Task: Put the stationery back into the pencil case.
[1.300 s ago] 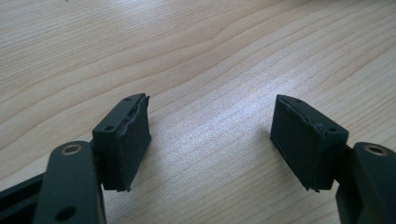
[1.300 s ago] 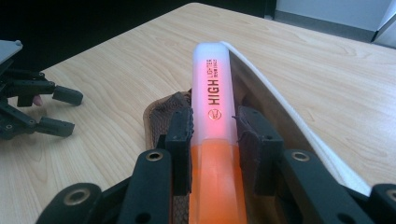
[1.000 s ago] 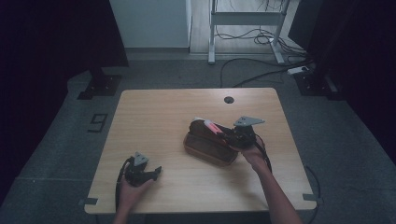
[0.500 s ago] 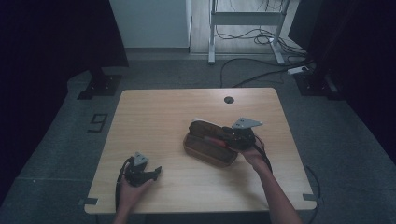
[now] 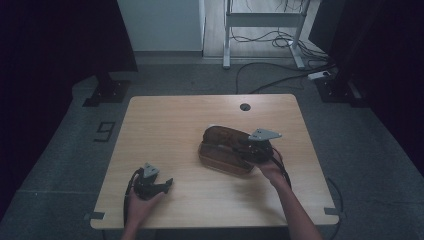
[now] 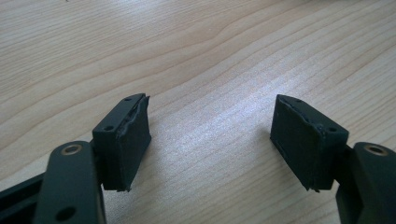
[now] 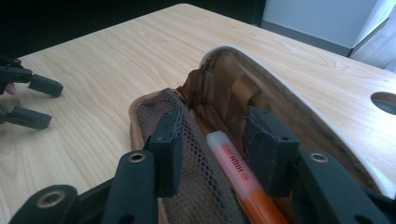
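Your high view looked forward and down on the whole counter (image 5: 165, 120) from afar. Each tool camera sat close, looking along its own jaws. Your right one faced the left tool (image 7: 28, 100), which the high view (image 5: 150, 182) shared.

We are seeing the orange highlighter (image 7: 243, 179) running off the bottom edge of the right gripper view between the right gripper (image 7: 217, 151) and its jaws, the brown pencil case (image 7: 261, 107) hiding its far tip, and its printed lettering reading only partly.
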The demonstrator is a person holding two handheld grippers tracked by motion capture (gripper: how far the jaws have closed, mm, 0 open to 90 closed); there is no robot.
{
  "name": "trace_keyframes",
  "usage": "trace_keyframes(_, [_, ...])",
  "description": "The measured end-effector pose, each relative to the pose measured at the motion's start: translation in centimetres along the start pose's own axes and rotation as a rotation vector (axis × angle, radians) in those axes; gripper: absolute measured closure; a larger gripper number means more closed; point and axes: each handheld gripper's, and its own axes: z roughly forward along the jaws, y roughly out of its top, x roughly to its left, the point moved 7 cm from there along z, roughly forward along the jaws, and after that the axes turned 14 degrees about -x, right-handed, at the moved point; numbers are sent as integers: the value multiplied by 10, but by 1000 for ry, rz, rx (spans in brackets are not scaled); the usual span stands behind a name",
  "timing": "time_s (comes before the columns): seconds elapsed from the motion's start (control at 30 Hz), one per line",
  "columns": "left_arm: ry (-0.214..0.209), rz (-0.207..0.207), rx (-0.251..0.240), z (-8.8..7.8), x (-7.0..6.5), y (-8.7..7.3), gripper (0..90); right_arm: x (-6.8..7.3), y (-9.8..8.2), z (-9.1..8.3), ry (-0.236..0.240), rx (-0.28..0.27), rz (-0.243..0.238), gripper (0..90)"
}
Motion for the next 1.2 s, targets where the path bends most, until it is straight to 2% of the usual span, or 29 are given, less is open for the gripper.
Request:
trace_keyframes(0.33, [-1, 1, 1, 0, 0, 0, 280, 11, -1, -3, 23, -8, 20, 532])
trace_keyframes(0.47, [-1, 1, 1, 0, 0, 0, 280, 15, 0, -5, 22, -29, 27, 509])
trace_keyframes(0.73, [-1, 3, 1, 0, 0, 0, 280, 17, -7, -13, 11, -26, 51, 476])
trace_keyframes(0.83, [-1, 2, 1, 0, 0, 0, 280, 16, -12, -20, -2, -30, 78, 464])
trace_keyframes(1.0, [0, 2, 0, 0, 0, 0, 280, 14, -18, -29, -19, -32, 89, 446])
trace_keyframes(1.2, [0, 2, 0, 0, 0, 0, 280, 10, -30, -49, -49, -32, 117, 432])
